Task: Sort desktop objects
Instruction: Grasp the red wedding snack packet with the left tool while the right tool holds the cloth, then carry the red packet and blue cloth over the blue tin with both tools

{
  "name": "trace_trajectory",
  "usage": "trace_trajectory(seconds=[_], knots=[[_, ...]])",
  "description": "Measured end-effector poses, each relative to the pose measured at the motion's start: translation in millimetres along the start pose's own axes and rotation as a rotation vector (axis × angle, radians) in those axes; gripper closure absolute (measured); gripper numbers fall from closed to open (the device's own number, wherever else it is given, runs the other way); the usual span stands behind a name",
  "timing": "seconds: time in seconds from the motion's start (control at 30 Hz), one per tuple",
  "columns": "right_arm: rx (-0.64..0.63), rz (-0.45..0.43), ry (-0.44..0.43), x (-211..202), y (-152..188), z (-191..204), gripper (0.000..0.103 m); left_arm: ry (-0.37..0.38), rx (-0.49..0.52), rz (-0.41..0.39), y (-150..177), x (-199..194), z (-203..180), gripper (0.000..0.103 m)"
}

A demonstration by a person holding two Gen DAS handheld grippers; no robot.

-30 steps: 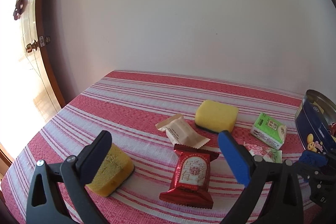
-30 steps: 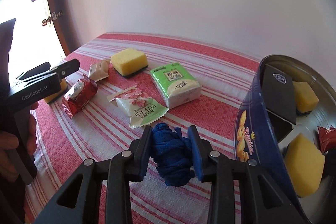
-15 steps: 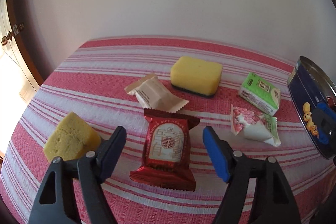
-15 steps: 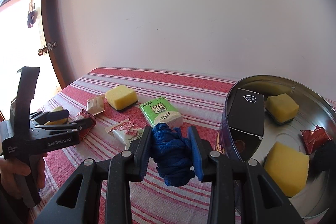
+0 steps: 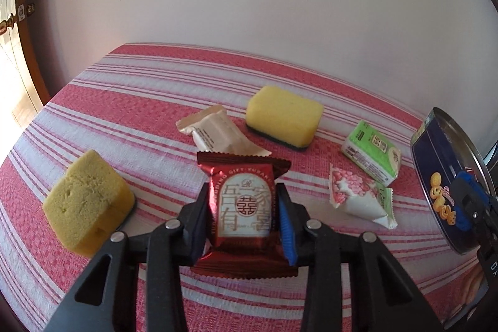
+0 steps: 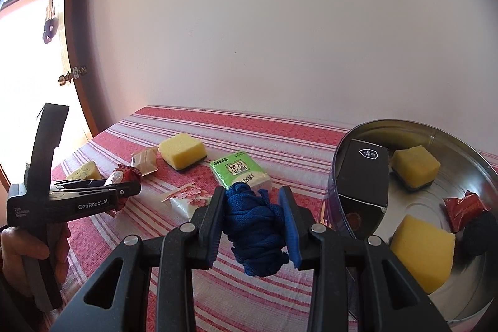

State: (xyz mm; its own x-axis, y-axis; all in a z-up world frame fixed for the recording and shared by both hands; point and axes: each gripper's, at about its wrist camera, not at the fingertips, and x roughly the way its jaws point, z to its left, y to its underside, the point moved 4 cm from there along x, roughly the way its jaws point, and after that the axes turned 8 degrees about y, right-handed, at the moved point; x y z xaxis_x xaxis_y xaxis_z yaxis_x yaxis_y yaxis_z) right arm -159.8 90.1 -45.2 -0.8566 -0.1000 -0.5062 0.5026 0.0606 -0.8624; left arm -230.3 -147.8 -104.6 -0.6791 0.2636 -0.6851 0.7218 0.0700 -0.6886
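We see the left gripper closed on a glossy red foil snack packet, its pads pressed against the packet's two long sides; whether the packet is clear of the red-and-white striped woven tablecloth we cannot tell. The right gripper is clamped on a soft bundle of blue knitted cord, held in the air just left of the round blue metal tin.

Risks, as we judge them: the foil is slick and air-filled, so the packet may squirt out or crumple under the pads; the cord is limp and may snag on the tin's thin rim or trail outside when released; both grippers heading for the tin together could collide.

The tin's polished interior already holds a matte black carton, two porous yellow sponges and another red packet. On the cloth lie a worn yellow sponge block, a beige crimped sachet, a yellow sponge with dark scouring base, a green tissue pack and a pink-and-white sachet.
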Motion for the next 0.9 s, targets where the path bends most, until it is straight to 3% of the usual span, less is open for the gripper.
trace_trajectory(seconds=[0.3, 0.6, 0.9], knots=[[-0.014, -0.114, -0.029, -18.4, -4.4, 7.3, 0.066, -0.11, 0.124, -0.203, -6.2, -32.3, -28.3, 0.065], [-0.062, -0.216, -0.012, -35.9, -4.8, 16.3, 0.066, -0.131, 0.154, -0.246, -6.4, -43.9, -36.4, 0.065], [-0.061, -0.239, 0.0, -46.2, -2.3, 9.7, 0.066, -0.118, 0.204, -0.3, -2.4, -51.7, -52.3, 0.065]])
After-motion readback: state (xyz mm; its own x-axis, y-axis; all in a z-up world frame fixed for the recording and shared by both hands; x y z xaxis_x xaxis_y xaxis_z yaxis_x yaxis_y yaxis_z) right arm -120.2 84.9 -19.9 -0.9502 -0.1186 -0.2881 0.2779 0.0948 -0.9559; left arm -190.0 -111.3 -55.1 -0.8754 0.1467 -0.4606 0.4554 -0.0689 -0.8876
